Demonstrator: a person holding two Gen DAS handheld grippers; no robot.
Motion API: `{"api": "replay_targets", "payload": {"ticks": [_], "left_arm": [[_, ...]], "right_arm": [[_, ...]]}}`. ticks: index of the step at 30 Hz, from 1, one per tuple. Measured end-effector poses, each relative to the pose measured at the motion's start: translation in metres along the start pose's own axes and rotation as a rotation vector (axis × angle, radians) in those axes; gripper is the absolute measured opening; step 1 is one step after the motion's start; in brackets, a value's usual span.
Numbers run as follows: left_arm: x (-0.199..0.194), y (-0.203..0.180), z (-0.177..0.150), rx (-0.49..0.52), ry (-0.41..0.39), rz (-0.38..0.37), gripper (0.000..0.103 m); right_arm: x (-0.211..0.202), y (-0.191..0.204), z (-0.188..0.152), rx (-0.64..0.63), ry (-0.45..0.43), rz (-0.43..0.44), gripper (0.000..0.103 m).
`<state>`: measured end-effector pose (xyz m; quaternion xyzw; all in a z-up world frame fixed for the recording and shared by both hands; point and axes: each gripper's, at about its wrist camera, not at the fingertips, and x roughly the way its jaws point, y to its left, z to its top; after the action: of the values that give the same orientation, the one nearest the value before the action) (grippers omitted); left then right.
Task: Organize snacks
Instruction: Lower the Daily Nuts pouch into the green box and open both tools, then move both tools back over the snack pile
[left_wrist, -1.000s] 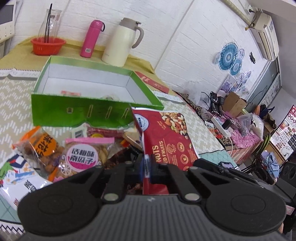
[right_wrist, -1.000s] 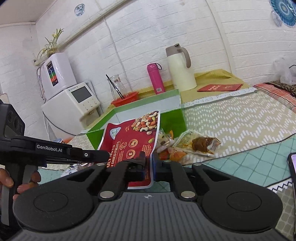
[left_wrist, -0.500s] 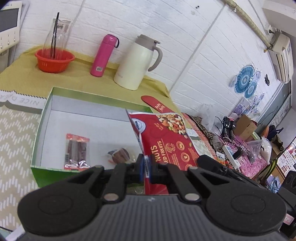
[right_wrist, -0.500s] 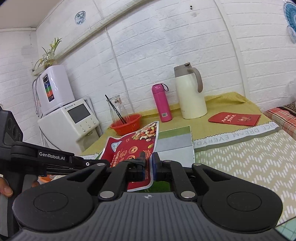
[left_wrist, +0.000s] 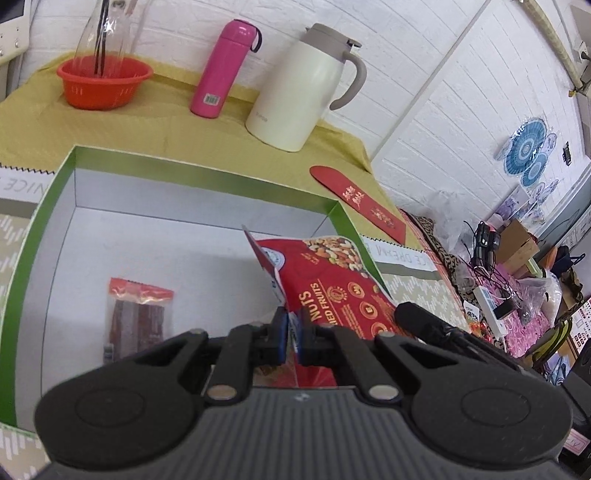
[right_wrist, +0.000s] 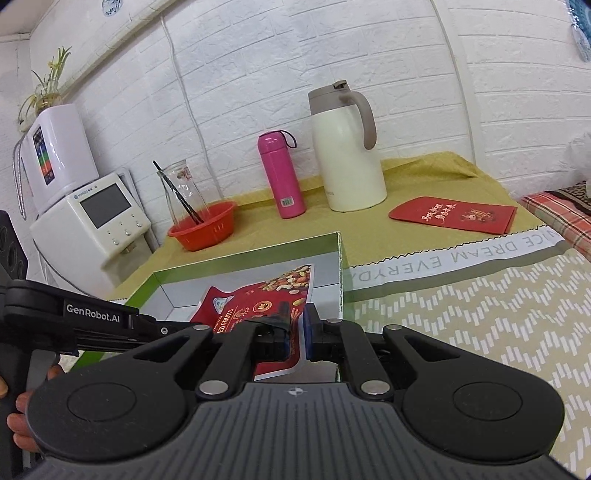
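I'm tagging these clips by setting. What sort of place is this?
Probably a lived-in home room, perhaps doubling as a workspace. A cloth-covered table against a white brick wall holds a cream thermal jug and pink flask, a water dispenser stands beside it, and cables and bags clutter one side.

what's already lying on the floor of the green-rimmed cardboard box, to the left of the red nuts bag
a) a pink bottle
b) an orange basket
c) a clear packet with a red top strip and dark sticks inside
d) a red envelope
c: the left wrist view shows a clear packet with a red top strip lying flat on the grey floor of the green-rimmed cardboard box, left of the red nuts bag.
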<state>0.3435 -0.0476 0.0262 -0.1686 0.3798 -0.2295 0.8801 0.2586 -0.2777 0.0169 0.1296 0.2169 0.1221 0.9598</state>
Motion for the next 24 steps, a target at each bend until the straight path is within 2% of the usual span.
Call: {"api": "replay_targets", "payload": {"ticks": [2, 3, 4, 5, 7, 9, 10, 11, 18, 24], "left_arm": [[0.007, 0.001, 0.001, 0.004, 0.005, 0.000, 0.000], [0.009, 0.001, 0.001, 0.010, 0.002, -0.005, 0.000], [0.009, 0.001, 0.002, 0.015, -0.003, -0.009, 0.000], [0.008, 0.001, 0.001, 0.014, -0.021, 0.008, 0.027], [0.000, 0.002, -0.001, 0.005, -0.091, 0.040, 0.082], [-0.009, 0.001, -0.004, 0.021, -0.166, 0.063, 0.086], [-0.013, -0.001, -0.004, 0.042, -0.178, 0.073, 0.101], [-0.017, -0.003, -0.005, 0.055, -0.198, 0.090, 0.103], [-0.040, -0.009, -0.010, 0.100, -0.230, 0.134, 0.103], [-0.078, -0.016, -0.026, 0.113, -0.252, 0.159, 0.103]], "right_arm": [[0.004, 0.000, 0.000, -0.033, -0.001, -0.018, 0.016], [0.007, 0.002, -0.001, -0.058, -0.004, -0.030, 0.025], [0.009, 0.003, -0.001, -0.083, -0.009, -0.044, 0.029], [0.009, 0.004, -0.002, -0.106, -0.015, -0.057, 0.030], [0.008, 0.007, -0.004, -0.143, -0.026, -0.048, 0.045], [0.004, 0.012, -0.007, -0.185, -0.055, -0.053, 0.093], [0.001, 0.014, -0.009, -0.206, -0.075, -0.055, 0.099], [-0.001, 0.016, -0.011, -0.229, -0.093, -0.055, 0.103], [-0.009, 0.020, -0.012, -0.197, -0.072, -0.044, 0.103], [-0.045, 0.031, -0.007, -0.175, -0.101, -0.009, 0.103]]}}
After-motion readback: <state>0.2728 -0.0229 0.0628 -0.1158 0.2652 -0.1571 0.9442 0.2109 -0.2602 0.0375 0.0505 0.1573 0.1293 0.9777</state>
